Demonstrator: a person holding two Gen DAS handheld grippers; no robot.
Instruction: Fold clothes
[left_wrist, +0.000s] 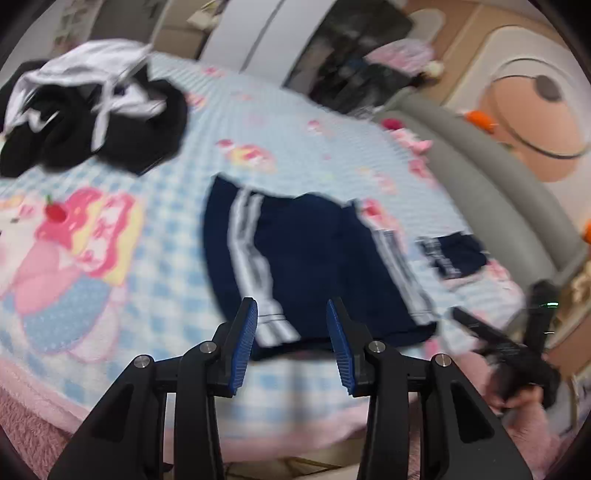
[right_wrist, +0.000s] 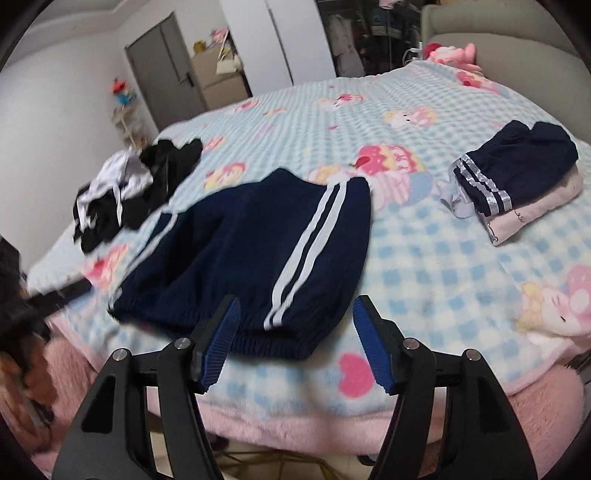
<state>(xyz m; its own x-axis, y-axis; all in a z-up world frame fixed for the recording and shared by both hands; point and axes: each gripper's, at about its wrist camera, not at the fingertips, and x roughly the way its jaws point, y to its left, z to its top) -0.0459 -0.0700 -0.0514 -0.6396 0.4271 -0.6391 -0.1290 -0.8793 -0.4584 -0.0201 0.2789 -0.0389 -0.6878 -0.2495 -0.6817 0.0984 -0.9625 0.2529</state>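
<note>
Left wrist view: the left tool (left_wrist: 291, 345) points down at a bed covered by a light blue checked fleece blanket (left_wrist: 177, 206) printed with pink cartoon characters. Its two blue ribbed fingers (left_wrist: 243, 347) stand apart with nothing pressed between them. Navy blue track trousers with twin white side stripes (left_wrist: 306, 266) lie folded flat near the bed's front edge, their nearest hem just beyond the fingertips and not touching them. A loose heap of black and white clothes (left_wrist: 92, 122) lies well apart toward the bed's far left corner. At the right edge of this view the right tool (left_wrist: 517, 343) shows as a blurred black shape, held in a person's hand (left_wrist: 524, 402).

Right wrist view: the right tool (right_wrist: 295, 341) also hangs with its blue fingers (right_wrist: 373, 350) spread wide and empty, above the gathered elastic waistband of the same trousers (right_wrist: 258, 251). The waistband lies near the front edge, where a fluffy pink blanket (right_wrist: 258, 417) shows beneath the checked one. A small stack of folded clothes, a navy striped piece on top of pale pink ones (right_wrist: 517, 177), lies near the bed's right edge. The black and white heap (right_wrist: 129, 188) lies toward the left edge.
</note>
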